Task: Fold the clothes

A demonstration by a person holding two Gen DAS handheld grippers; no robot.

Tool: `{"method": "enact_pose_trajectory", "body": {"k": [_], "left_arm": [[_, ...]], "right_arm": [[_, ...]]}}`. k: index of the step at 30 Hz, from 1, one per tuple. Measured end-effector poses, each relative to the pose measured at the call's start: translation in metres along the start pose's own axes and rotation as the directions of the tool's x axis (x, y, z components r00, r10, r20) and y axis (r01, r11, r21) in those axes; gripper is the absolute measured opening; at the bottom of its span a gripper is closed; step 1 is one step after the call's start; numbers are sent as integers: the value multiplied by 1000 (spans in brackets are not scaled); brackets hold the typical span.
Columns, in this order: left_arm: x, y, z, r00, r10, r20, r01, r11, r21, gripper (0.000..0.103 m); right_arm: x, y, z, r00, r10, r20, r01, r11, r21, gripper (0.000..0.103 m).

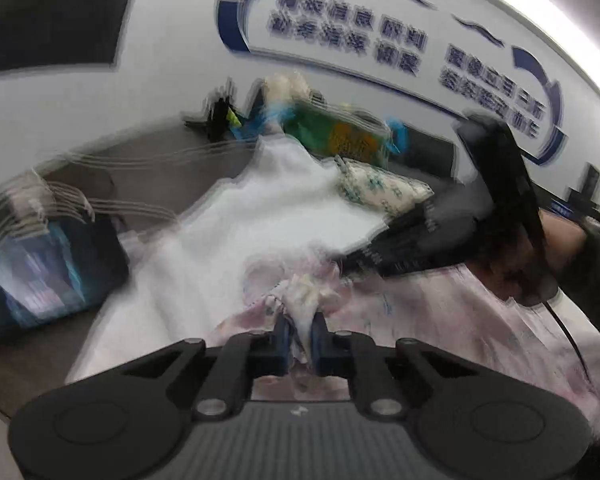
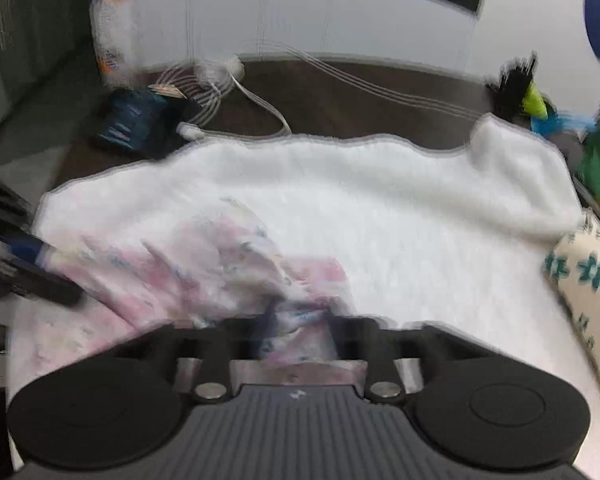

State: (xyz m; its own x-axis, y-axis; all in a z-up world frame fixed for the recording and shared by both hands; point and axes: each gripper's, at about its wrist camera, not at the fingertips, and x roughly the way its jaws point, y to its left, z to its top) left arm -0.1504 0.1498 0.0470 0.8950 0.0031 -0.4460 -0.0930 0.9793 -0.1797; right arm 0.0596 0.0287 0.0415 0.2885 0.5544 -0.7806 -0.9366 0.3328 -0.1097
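Observation:
A pale pink floral garment (image 1: 440, 312) (image 2: 204, 264) lies crumpled on a white fluffy blanket (image 1: 284, 200) (image 2: 380, 200). In the left wrist view my left gripper (image 1: 300, 336) is shut on a bunched fold of the garment, which is pinched between its blue pads. My right gripper (image 2: 300, 320) is blurred, its jaws close together with pink cloth between them. The right gripper (image 1: 360, 260) also shows from the left wrist view, held by a hand and reaching the garment's far edge. The left gripper (image 2: 56, 276) shows at the left of the right wrist view.
A floral pouch (image 1: 380, 192) (image 2: 588, 288) sits at the blanket's right edge. A dark blue box (image 1: 52, 264) (image 2: 136, 124) and white cables (image 2: 260, 96) lie on the brown table behind. Green packaging (image 1: 340, 132) stands by the wall with blue lettering.

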Motion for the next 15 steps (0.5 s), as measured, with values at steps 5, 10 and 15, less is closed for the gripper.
{"method": "enact_pose_trajectory", "body": {"k": [5, 10, 15], "left_arm": [[-3, -3, 7, 992, 64, 104, -66, 998, 20, 19], [8, 5, -11, 995, 63, 80, -59, 997, -56, 38], [-5, -3, -15, 962, -225, 153, 238, 969, -69, 63]], "right_arm": [[-41, -4, 5, 942, -193, 274, 165, 979, 122, 2], [-19, -1, -2, 979, -147, 142, 134, 986, 97, 53], [-74, 19, -33, 965, -215, 153, 207, 976, 65, 53]]}}
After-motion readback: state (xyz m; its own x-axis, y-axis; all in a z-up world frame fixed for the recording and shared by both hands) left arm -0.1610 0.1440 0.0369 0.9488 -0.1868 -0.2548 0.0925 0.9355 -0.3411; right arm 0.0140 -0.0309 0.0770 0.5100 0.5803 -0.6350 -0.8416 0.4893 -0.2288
